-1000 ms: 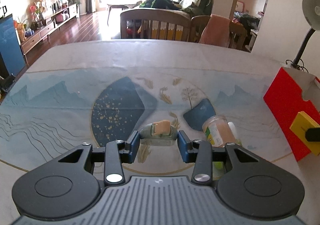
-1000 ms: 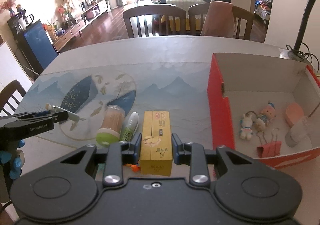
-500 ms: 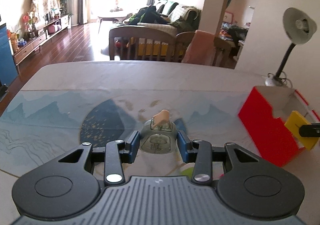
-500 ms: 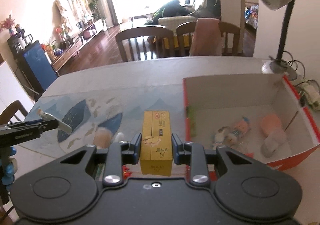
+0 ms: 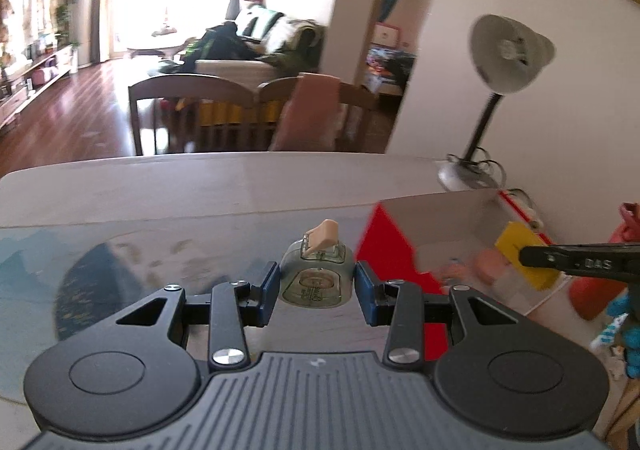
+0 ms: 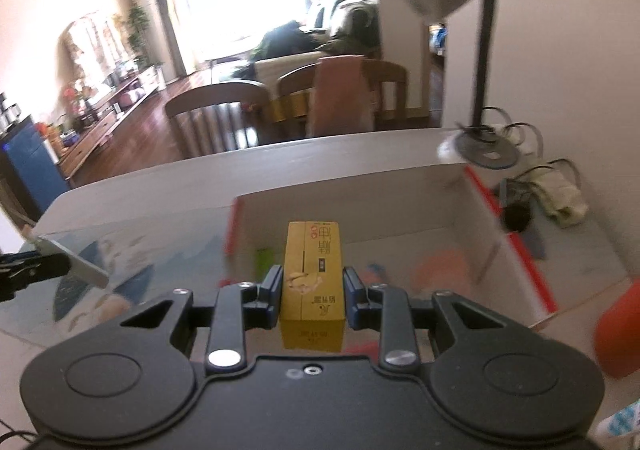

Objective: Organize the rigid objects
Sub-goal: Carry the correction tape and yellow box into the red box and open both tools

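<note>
Over the red box [image 6: 516, 246], the yellow carton [image 6: 313, 282] has arrived.

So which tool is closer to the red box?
Right. The right tool, holding the yellow carton, is at the red box, over its open top. The left tool, holding the clear dispenser, is short of the box's left corner.

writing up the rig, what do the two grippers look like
Both match: the left gripper and right gripper have black plastic bodies with round side discs, silver pivot screws and dark blue finger pads. The left's base is ribbed grey. White lettering marks one finger.
</note>
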The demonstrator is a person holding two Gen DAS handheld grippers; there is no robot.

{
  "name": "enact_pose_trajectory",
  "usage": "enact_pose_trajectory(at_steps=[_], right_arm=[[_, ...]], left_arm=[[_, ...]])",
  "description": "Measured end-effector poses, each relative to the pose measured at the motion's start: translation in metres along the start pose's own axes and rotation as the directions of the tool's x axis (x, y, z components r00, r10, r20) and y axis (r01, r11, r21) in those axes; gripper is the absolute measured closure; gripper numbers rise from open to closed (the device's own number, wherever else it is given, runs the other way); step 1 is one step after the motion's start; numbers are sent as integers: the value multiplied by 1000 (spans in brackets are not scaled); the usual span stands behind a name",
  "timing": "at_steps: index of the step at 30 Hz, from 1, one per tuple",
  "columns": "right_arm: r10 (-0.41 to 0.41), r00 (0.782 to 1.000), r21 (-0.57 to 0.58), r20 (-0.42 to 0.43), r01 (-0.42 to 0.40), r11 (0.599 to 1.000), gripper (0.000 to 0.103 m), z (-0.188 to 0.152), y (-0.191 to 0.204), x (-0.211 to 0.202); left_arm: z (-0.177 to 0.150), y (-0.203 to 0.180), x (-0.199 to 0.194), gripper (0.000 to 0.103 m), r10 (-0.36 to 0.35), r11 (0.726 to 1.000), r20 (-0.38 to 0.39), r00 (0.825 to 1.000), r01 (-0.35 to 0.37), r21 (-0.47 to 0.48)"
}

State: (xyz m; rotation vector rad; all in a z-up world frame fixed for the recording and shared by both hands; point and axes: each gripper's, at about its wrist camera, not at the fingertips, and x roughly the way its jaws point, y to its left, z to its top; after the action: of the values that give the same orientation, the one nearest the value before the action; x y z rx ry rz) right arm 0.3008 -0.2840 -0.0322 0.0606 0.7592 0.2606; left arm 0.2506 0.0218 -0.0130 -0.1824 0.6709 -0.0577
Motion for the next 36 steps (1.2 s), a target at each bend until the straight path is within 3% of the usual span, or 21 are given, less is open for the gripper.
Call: enact_pose_trajectory(at_steps=[11,21,26,36], right_arm=[[-66,998,16,-23,66,998,74,5,-69,19],[-25,999,-58,-40,22,998,74,0,-68,38],[3,997,-161,-74,-15,987,74,-4,-55,53],[-34,989,-220,-147,0,976,74,-21,-58,79]], left_arm=[[17,-80,43,63,-63,995,-49,997,66,81],[40,-139,104,63,-90,986,-138,986,107,128],[39,-154,141,63,-57,984,-196,979,89,157],[24,-167,197,63,23,980,-300,954,38,197]])
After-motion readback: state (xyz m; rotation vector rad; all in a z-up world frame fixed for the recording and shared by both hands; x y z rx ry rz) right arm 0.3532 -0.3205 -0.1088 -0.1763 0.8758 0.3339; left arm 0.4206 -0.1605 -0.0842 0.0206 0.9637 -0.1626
